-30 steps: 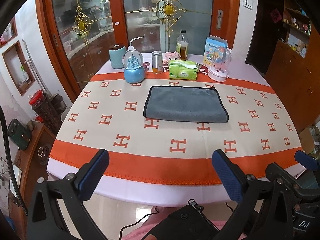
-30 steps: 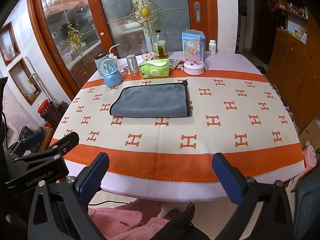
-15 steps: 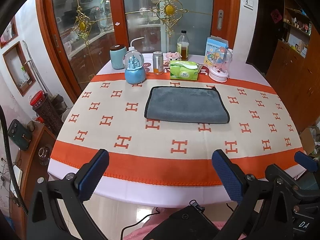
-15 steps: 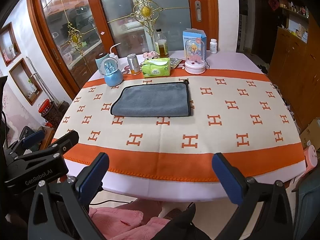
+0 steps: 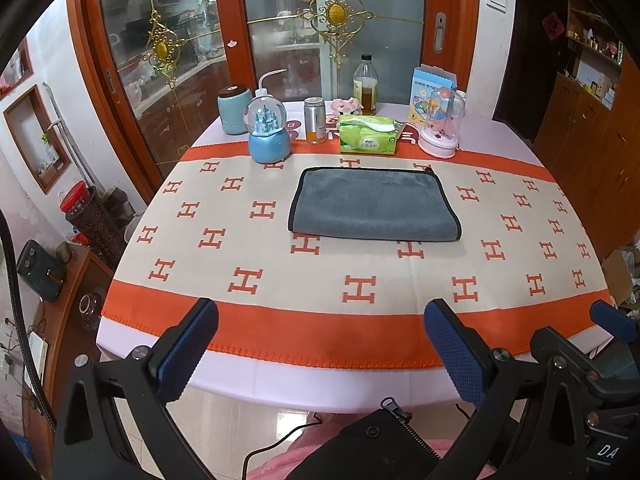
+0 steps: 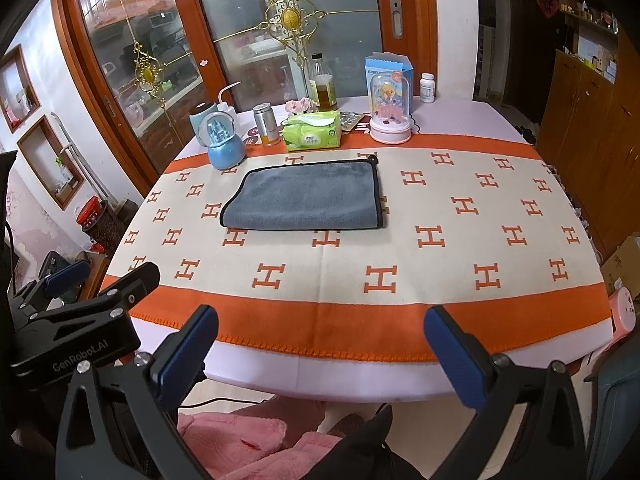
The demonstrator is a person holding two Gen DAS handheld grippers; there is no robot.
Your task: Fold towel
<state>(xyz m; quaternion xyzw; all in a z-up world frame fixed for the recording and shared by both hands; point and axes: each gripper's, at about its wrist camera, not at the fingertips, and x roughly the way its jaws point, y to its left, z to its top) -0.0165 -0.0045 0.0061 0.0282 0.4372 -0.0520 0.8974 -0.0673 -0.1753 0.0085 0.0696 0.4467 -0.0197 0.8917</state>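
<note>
A grey towel [image 5: 372, 206] with black edging lies flat and folded on the orange-and-cream tablecloth [image 5: 280, 272], toward the far middle of the table. It also shows in the right wrist view [image 6: 304, 198]. My left gripper [image 5: 320, 344] is open and empty, held in front of the table's near edge, well short of the towel. My right gripper [image 6: 320, 344] is open and empty too, at the near edge. The left gripper's body shows at the left of the right wrist view [image 6: 72, 320].
Along the table's far side stand a blue snow globe [image 5: 269, 136], a teal canister [image 5: 233, 110], a metal can [image 5: 315, 120], a green tissue pack [image 5: 368, 136], an oil bottle [image 5: 365, 86], a blue box [image 5: 430, 88] and a domed pink toy [image 5: 440, 128]. Wooden cabinets [image 6: 592, 120] stand right.
Both views have shifted very slightly; the towel and table sit a touch lower and closer. Both grippers stay open and empty.
</note>
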